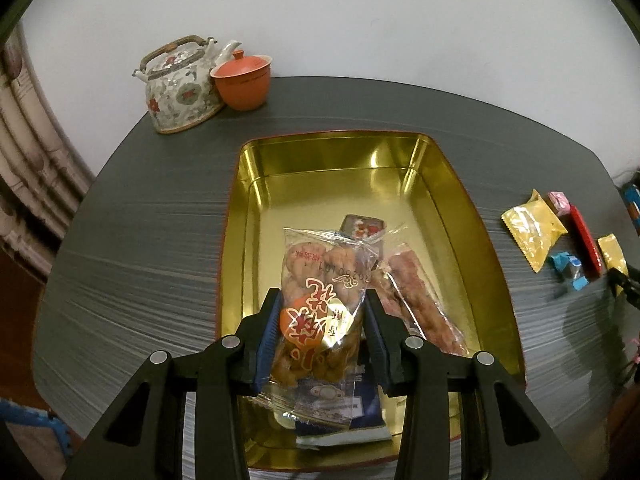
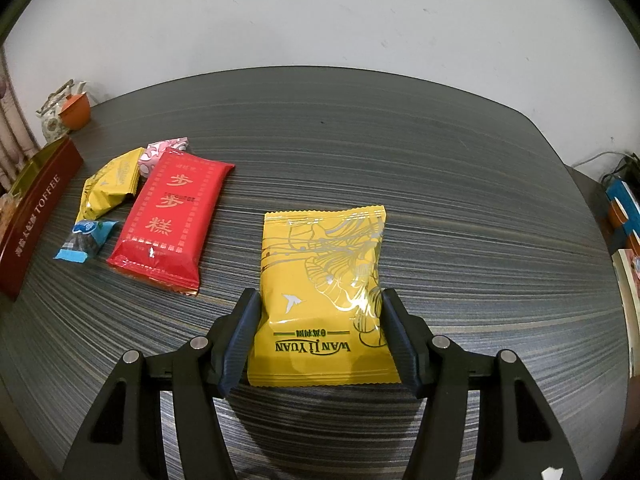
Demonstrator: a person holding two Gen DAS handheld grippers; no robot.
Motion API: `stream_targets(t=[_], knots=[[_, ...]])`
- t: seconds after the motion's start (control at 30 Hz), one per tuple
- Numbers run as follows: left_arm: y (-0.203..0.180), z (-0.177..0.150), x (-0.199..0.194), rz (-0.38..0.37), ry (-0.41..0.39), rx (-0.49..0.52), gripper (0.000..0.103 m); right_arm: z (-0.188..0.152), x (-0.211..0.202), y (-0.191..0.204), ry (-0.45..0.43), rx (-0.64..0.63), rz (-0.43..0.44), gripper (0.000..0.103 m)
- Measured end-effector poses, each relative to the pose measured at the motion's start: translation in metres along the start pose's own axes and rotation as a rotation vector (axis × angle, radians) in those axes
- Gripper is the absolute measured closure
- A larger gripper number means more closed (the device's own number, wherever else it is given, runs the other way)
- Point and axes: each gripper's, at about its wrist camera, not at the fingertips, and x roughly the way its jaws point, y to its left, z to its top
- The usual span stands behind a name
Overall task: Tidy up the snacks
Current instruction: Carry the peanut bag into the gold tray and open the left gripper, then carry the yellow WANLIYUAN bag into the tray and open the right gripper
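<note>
My left gripper [image 1: 320, 300] is shut on a clear packet of fried twists [image 1: 316, 304] and holds it over the gold tin [image 1: 448, 184]. The tin holds another clear twist packet [image 1: 416, 300], a small dark packet [image 1: 362, 227] and a blue-white packet [image 1: 352, 416]. My right gripper [image 2: 318, 308] has its fingers around a yellow Wan Li Yuan packet [image 2: 324, 288] that lies on the table; the pads touch its sides. A red packet [image 2: 172, 216], a second yellow packet [image 2: 110, 188], a pink candy [image 2: 160, 152] and a blue candy [image 2: 86, 240] lie to its left.
A floral teapot [image 1: 180, 84] and an orange lidded cup [image 1: 242, 80] stand at the table's far left corner. The tin's red outer wall [image 2: 36, 216] reads TOFFEE. Loose snacks [image 1: 532, 232] lie right of the tin. Boxes [image 2: 622, 208] sit beyond the right table edge.
</note>
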Motion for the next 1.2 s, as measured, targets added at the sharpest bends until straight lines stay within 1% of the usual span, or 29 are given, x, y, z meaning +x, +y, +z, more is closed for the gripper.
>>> stream_targets(t=[0.1, 0.23, 0.47, 0.53, 0.63, 0.73, 0.87, 0.93, 1.07, 1.2], knots=[[0.001, -0.003, 0.004, 0.019, 0.007, 0.011, 0.062, 0.001, 0.001, 0.0, 0.006, 0.005, -0.005, 0.046], [0.003, -0.004, 0.007, 0.014, 0.015, 0.014, 0.062, 0.002, 0.001, 0.002, 0.017, 0.016, -0.014, 0.046], [0.004, -0.004, 0.008, 0.035, 0.033, 0.022, 0.062, 0.005, 0.001, 0.007, 0.025, 0.036, -0.04, 0.046], [0.004, -0.003, 0.006, 0.049, 0.031, 0.023, 0.062, 0.004, 0.001, 0.007, 0.019, 0.042, -0.049, 0.046], [0.006, -0.002, 0.0, 0.043, 0.022, 0.011, 0.061, 0.004, 0.0, 0.009, 0.018, 0.044, -0.057, 0.047], [0.008, -0.001, -0.004, 0.045, 0.009, 0.006, 0.057, 0.003, -0.001, 0.015, 0.017, 0.044, -0.071, 0.047], [0.01, 0.001, -0.011, 0.032, -0.005, -0.004, 0.041, 0.0, -0.008, 0.021, 0.016, 0.041, -0.089, 0.048], [0.01, 0.002, -0.016, 0.031, -0.016, -0.004, 0.037, -0.001, -0.01, 0.024, 0.017, 0.042, -0.094, 0.048], [0.01, 0.003, -0.028, 0.035, -0.038, 0.002, 0.034, -0.005, -0.015, 0.027, 0.021, 0.044, -0.106, 0.048], [0.017, -0.001, -0.043, 0.02, -0.065, -0.023, 0.031, -0.008, -0.021, 0.028, 0.019, 0.053, -0.112, 0.048]])
